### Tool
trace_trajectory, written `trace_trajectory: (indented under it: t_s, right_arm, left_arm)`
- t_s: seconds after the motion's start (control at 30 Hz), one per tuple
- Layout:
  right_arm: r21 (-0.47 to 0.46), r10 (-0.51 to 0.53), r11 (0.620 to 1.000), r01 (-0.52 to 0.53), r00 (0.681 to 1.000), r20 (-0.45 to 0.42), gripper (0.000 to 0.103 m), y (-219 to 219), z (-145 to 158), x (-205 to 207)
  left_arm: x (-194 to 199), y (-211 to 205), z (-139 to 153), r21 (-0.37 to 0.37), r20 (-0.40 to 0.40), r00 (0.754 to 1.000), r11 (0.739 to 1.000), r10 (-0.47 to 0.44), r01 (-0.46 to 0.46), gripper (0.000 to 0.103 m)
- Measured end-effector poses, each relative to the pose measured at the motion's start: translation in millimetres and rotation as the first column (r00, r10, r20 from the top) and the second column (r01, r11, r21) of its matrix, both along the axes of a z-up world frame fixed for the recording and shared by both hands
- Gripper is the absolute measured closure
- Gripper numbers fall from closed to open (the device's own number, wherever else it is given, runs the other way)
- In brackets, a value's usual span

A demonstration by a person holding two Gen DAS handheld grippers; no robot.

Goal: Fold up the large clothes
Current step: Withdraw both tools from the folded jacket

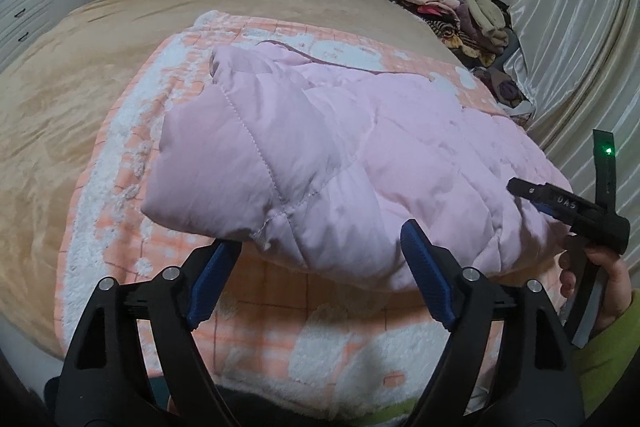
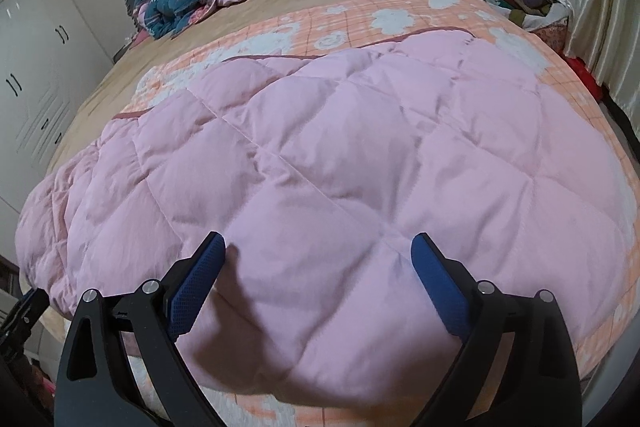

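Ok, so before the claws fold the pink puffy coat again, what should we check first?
1. Left claw open, nothing pinched: ok.
2. Right claw open, nothing pinched: ok.
3. Pink coat lies on the checked blanket, fully on the bed: ok.
4. Coat smooth on top: ok, only small wrinkles.
5. Coat's near edge within reach of both claws: ok, it lies just ahead of them.
6. Layers underneath lined up: cannot tell, hidden.
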State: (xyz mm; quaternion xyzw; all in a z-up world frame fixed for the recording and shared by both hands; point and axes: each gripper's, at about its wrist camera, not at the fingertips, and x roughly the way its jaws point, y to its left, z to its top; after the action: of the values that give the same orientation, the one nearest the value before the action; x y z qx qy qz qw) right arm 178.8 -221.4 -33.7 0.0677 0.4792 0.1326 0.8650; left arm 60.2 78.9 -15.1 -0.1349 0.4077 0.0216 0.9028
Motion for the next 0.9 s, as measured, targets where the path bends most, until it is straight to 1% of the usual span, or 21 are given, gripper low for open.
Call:
trace_trajectory:
  t_s: [0.03,0.13,0.2,0.27,0.33,0.4,0.47,0.57,0.63,0.67,0.77,0.83,0.9]
  right_arm:
    - [0.008,-0.002,1.000,0.002,1.000,0.004,0.009,-2.0,1.7,-2.6]
    - [0.041,-0.010,0.999,0.008,0.999,0.038,0.009,-11.2,13.6,-15.0]
    - [0.067,-0.009,0.998,0.005,0.999,0.050,0.006,-15.7,21.8,-21.7]
    - [0.100,-0.012,0.995,0.006,0.998,0.054,0.005,-22.1,33.6,-30.9]
    - [0.112,-0.011,0.994,0.001,0.996,0.093,0.004,-28.2,50.6,-43.7]
    - [0.109,-0.009,0.994,-0.007,0.990,0.142,0.004,-34.1,67.7,-56.8]
    - [0.104,-0.009,0.994,-0.013,0.978,0.211,0.004,-40.8,88.8,-76.5]
    - [0.094,-0.008,0.995,-0.020,0.958,0.288,0.004,-51.8,112.1,-102.3]
    - [0.085,-0.007,0.996,-0.023,0.941,0.338,0.004,-58.8,124.6,-119.2]
    - [0.079,-0.006,0.997,-0.024,0.932,0.363,0.004,-62.0,129.7,-128.2]
    - [0.047,-0.003,0.999,-0.019,0.908,0.418,0.004,-69.4,140.1,-154.5]
    - [0.029,0.005,0.999,-0.020,0.900,0.437,0.004,-69.6,142.6,-170.2]
    - [0.043,0.016,0.998,-0.039,0.897,0.442,0.004,-71.8,143.7,-183.5]
  left_arm:
    - [-1.5,-0.1,1.6,0.002,-0.001,1.000,1.000,-0.002,0.002,0.027]
    - [-9.6,1.2,10.1,0.003,0.019,1.000,1.000,-0.007,0.007,0.009]
    - [-14.9,-0.4,19.0,0.022,0.041,0.999,1.000,-0.017,0.016,0.009]
    - [-20.3,-1.6,30.0,0.020,0.061,0.998,0.999,-0.028,0.027,0.009]
    - [-25.1,-5.3,40.4,0.028,0.082,0.996,0.999,-0.037,0.035,0.009]
    - [-30.1,-9.6,50.8,0.040,0.104,0.994,0.998,-0.042,0.038,0.009]
    - [-38.0,-14.0,61.1,0.053,0.130,0.990,0.998,-0.045,0.039,0.009]
    - [-48.4,-17.6,71.0,0.078,0.159,0.987,0.997,-0.027,0.014,0.009]
    - [-58.7,-23.0,76.3,0.114,0.182,0.983,0.993,-0.027,0.006,0.009]
    - [-64.3,-25.8,77.9,0.129,0.188,0.982,0.992,-0.030,0.006,0.009]
    - [-76.0,-30.8,78.8,0.141,0.195,0.980,0.990,-0.034,0.006,0.009]
    - [-83.4,-35.5,78.2,0.155,0.194,0.980,0.988,-0.040,0.010,0.009]
    - [-91.8,-40.3,74.6,0.160,0.193,0.980,0.987,-0.042,0.011,0.009]
